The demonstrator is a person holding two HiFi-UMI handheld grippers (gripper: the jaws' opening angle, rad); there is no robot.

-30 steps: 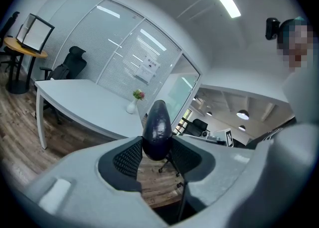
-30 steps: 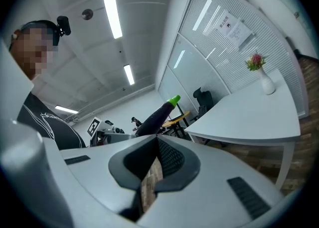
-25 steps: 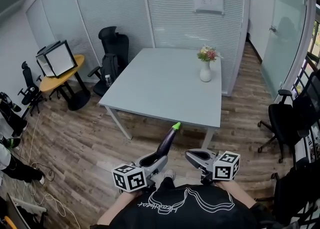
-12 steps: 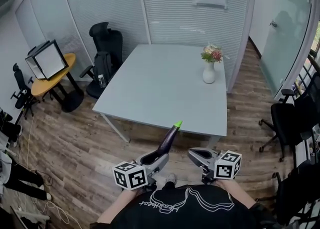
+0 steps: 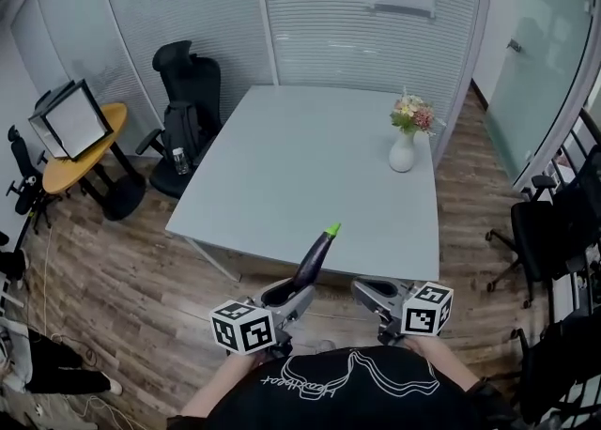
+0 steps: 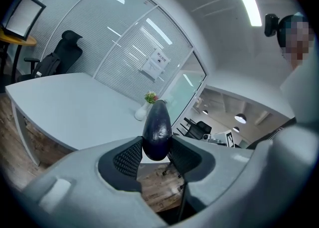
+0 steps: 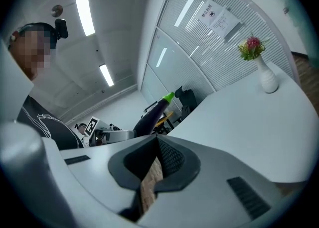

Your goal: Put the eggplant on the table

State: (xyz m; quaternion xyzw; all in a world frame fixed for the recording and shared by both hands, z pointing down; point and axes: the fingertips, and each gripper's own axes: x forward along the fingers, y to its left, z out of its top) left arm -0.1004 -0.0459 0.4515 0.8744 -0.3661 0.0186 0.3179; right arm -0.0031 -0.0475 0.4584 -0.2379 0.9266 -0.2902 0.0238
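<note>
A dark purple eggplant (image 5: 315,259) with a green stem sticks forward and up out of my left gripper (image 5: 286,295), which is shut on its thick end. In the left gripper view the eggplant (image 6: 157,127) sits pinched between the two dark pads. The pale grey table (image 5: 310,175) stands just ahead, with the eggplant's tip over its near edge. My right gripper (image 5: 371,292) hangs beside the left one, shut with nothing in it. From the right gripper view the eggplant (image 7: 152,115) shows to the left, against the table (image 7: 239,127).
A white vase of flowers (image 5: 404,151) stands at the table's far right. A black office chair (image 5: 183,90) and a round yellow table (image 5: 80,132) with a monitor are at the left. More black chairs (image 5: 549,231) stand at the right. Glass walls ring the room.
Both grippers and the eggplant have come forward toward the table; its near edge now lies much closer, and the eggplant's tip reaches over that edge. The grip has not changed.
</note>
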